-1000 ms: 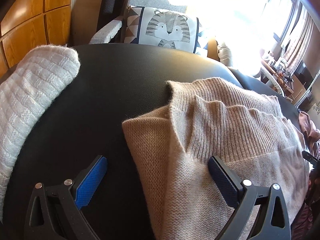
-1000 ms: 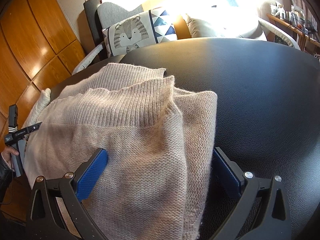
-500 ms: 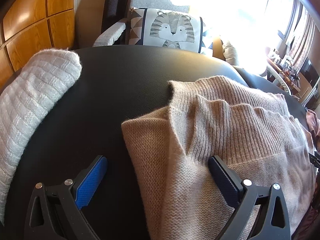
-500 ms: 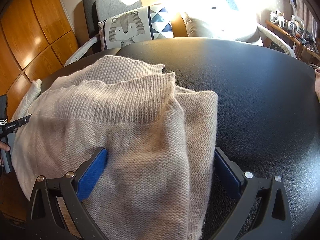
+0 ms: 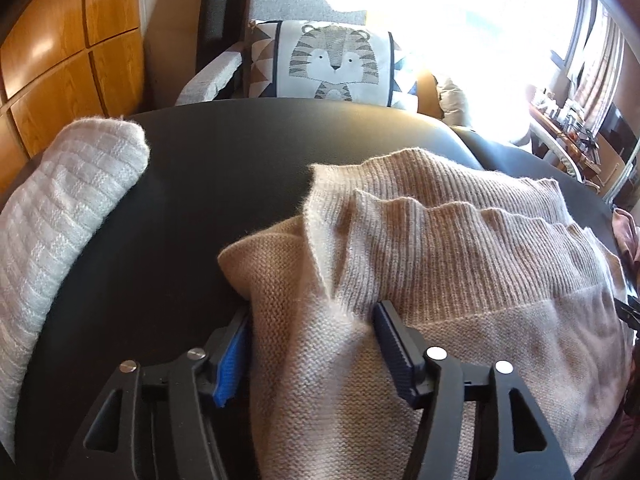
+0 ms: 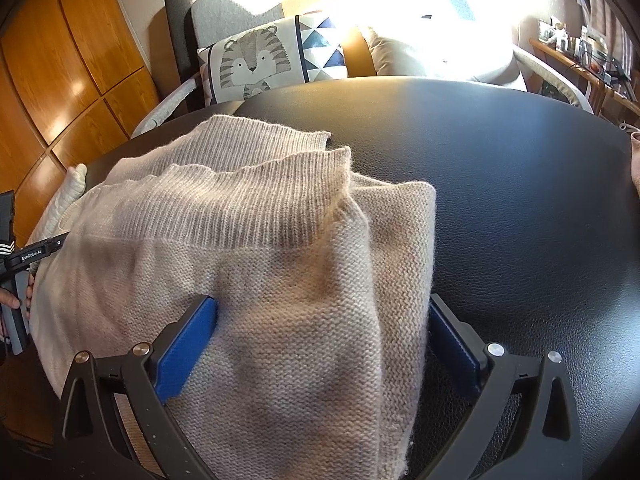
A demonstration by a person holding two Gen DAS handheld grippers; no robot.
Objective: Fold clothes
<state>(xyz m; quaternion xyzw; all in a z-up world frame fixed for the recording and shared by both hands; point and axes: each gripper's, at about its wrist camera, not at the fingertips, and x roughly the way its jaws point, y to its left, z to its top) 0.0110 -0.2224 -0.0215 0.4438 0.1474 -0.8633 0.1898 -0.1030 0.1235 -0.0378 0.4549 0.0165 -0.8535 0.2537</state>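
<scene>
Left gripper [image 5: 312, 344] closing on 1 beige sweater [image 5: 460, 272], beside 1 white knit [image 5: 60, 216].

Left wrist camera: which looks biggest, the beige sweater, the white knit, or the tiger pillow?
1. beige sweater, fills the most, though nearest.
2. white knit, partly cut off at the edge.
3. tiger pillow, smallest, but farthest away.

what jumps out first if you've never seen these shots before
A beige knit sweater folded on the black table fills the middle of both views. Each tool straddles one side of it: the left tool is closing on a bunched edge, while the right tool stands wide over the other side. Behind the table a tiger cushion sits on a grey chair, and a white knit lies at the table's left.
</scene>
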